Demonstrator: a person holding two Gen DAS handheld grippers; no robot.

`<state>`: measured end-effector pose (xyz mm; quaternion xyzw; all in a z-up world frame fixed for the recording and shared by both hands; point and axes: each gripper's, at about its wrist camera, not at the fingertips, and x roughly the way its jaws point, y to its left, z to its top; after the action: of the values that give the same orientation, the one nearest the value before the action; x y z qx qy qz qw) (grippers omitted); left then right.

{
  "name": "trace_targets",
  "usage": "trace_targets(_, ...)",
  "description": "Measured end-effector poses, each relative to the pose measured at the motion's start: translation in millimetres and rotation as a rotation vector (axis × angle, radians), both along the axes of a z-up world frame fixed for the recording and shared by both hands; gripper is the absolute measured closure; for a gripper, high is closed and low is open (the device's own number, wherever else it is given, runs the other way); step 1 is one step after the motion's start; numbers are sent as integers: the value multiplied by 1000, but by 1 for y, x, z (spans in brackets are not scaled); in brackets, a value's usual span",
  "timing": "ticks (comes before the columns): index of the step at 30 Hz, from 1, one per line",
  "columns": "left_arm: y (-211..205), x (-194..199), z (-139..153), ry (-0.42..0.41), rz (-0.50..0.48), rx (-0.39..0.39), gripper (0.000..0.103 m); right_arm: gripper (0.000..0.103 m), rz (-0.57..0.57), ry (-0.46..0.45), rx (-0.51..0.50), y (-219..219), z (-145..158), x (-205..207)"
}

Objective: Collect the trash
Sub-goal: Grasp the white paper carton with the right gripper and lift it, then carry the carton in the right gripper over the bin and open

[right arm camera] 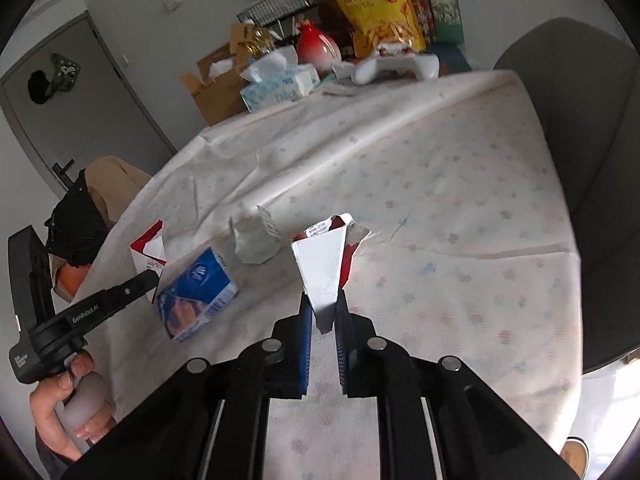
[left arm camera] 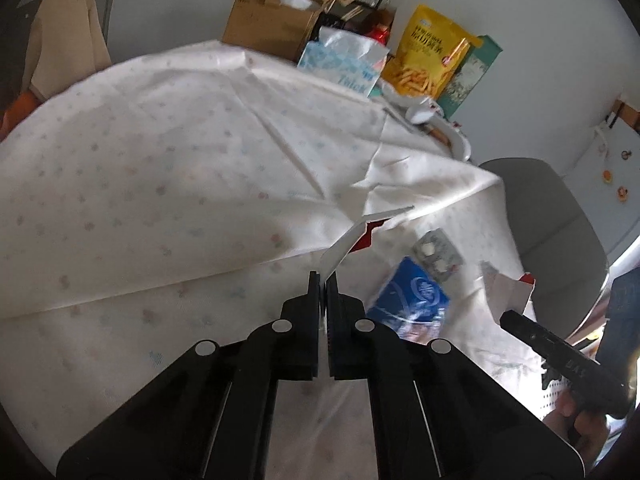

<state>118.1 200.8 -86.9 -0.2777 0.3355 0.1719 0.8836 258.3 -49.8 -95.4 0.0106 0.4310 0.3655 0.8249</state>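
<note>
Presently both tools are clamped, left gripper on one torn red-and-white carton piece, right gripper on another carton scrap; judged next: lift both clear toward a bin, none in view.

Ahead of my left claw the tablecloth lies wide and bare to the far clutter: cardboard box, tissue box, yellow snack bag. Between my two claws it is crowded (little room there): blue packet, blister pack. Beyond my right claw the cloth runs bare, a grey chair at its edge.
</note>
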Motion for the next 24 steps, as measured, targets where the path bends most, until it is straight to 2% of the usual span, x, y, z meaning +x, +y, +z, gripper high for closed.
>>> trace_targets(6,-24,-9,27,-53,-43,19,99,92,-6,-33,49,-23,20,-17)
trace_targets(14,-73,-2,53,-100,-139,37,99,92,-58,-85,93,-75,46,-40)
trace_targets(24,-146,21,59,-113,-297,23,99,92,-185,-140,95,-160,61,-60)
